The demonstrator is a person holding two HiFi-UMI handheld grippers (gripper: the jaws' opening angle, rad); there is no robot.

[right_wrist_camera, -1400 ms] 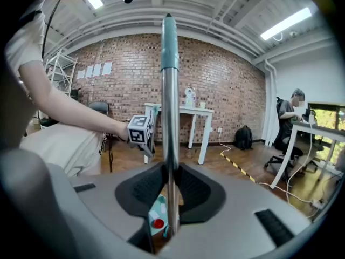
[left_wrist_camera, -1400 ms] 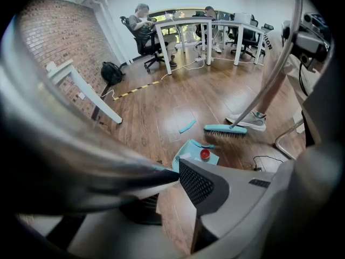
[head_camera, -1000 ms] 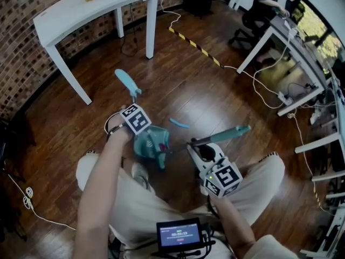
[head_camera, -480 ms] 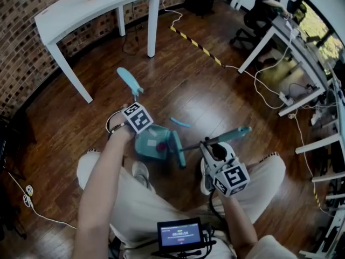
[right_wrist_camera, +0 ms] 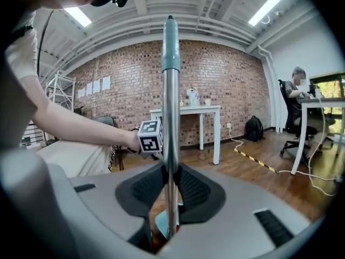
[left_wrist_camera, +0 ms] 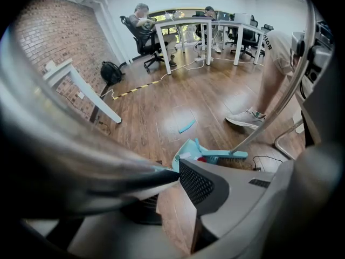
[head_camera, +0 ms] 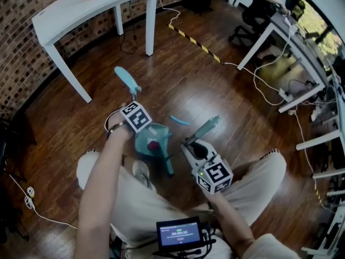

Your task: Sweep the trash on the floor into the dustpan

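My left gripper (left_wrist_camera: pixel 177 176) is pinched shut on the dustpan handle (head_camera: pixel 128 81), and my right gripper (right_wrist_camera: pixel 171 190) clamps the broom shaft (right_wrist_camera: pixel 171 117). The dustpan (head_camera: pixel 146 142) rests on the floor with a red scrap (head_camera: pixel 154 144) inside. The broom head (head_camera: pixel 167 163) is at its 5 o'clock and a teal strip (head_camera: pixel 179 121) at its 2 o'clock.

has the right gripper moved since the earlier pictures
Yes: the right gripper shifted left in the head view, its broom handle now nearer the teal scrap on the floor.
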